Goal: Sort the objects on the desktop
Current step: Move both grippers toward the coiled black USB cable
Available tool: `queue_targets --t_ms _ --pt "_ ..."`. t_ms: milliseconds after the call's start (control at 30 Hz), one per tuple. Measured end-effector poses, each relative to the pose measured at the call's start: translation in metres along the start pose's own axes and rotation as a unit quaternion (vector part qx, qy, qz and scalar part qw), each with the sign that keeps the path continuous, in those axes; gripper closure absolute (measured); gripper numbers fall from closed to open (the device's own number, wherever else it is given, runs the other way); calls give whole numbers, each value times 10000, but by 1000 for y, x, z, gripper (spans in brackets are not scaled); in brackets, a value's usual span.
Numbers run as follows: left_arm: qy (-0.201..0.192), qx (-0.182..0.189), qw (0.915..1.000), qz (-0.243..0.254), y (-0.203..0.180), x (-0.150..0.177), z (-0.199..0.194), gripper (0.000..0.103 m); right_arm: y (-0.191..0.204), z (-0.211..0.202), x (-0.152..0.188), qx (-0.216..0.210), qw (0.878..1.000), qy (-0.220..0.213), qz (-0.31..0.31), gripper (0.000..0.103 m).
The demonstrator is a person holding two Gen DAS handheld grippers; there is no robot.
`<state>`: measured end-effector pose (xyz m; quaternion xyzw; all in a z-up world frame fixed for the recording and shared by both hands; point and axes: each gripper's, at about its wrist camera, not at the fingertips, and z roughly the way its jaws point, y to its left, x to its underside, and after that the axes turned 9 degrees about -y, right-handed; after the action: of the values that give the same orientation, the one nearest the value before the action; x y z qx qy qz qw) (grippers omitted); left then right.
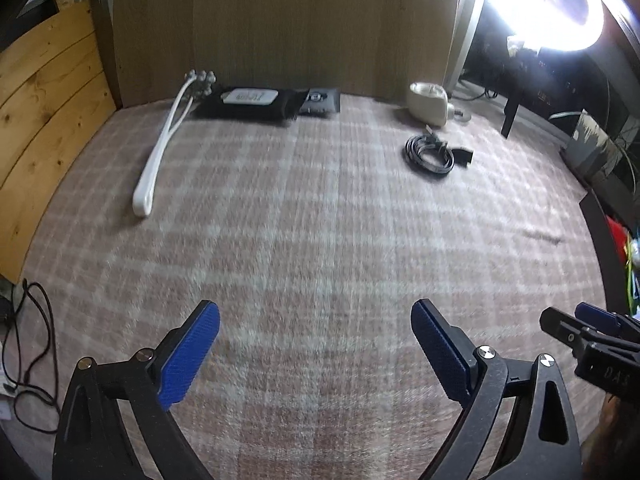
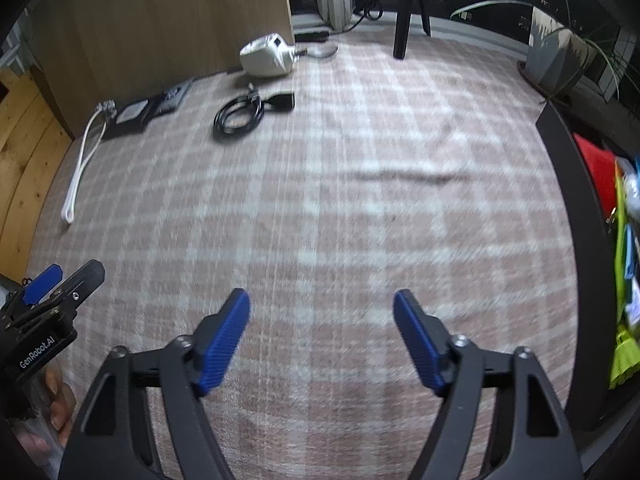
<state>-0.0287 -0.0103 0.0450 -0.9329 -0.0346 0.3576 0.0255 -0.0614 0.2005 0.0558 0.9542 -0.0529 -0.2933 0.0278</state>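
On a pink checked tablecloth (image 1: 320, 220) lie a white long-handled massager (image 1: 160, 152), a black wet-wipes pack (image 1: 248, 102), a small dark packet (image 1: 320, 100), a coiled black cable (image 1: 434, 154) and a white device (image 1: 428, 102), all along the far side. In the right wrist view I see the massager (image 2: 80, 168), the wipes pack (image 2: 130, 118), the cable (image 2: 242, 114) and the white device (image 2: 266, 56). My left gripper (image 1: 316, 320) is open and empty over the near cloth. My right gripper (image 2: 322, 308) is open and empty beside it.
A wooden panel (image 1: 280, 20) stands behind the objects. A bright lamp (image 1: 560, 0) glares at the top right. A dark table edge (image 2: 576, 200) runs down the right, with colourful items (image 2: 624, 280) beyond it. A tripod leg (image 2: 404, 28) and a plant pot (image 2: 556, 60) stand at the far side.
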Motion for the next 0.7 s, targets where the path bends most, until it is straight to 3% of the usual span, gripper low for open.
queue_targets --t_ms 233,467,700 --pt "-237 -18 9996 131 -9 -40 -18 12 -13 -25 -38 20 9996 -263 66 39" --pt "-258 95 9996 -67 -10 -78 -10 13 -33 -37 -80 12 9988 -452 186 40" --pt "-227 142 9995 166 -29 -108 7 13 -36 -24 -116 8 9989 -469 -3 46"
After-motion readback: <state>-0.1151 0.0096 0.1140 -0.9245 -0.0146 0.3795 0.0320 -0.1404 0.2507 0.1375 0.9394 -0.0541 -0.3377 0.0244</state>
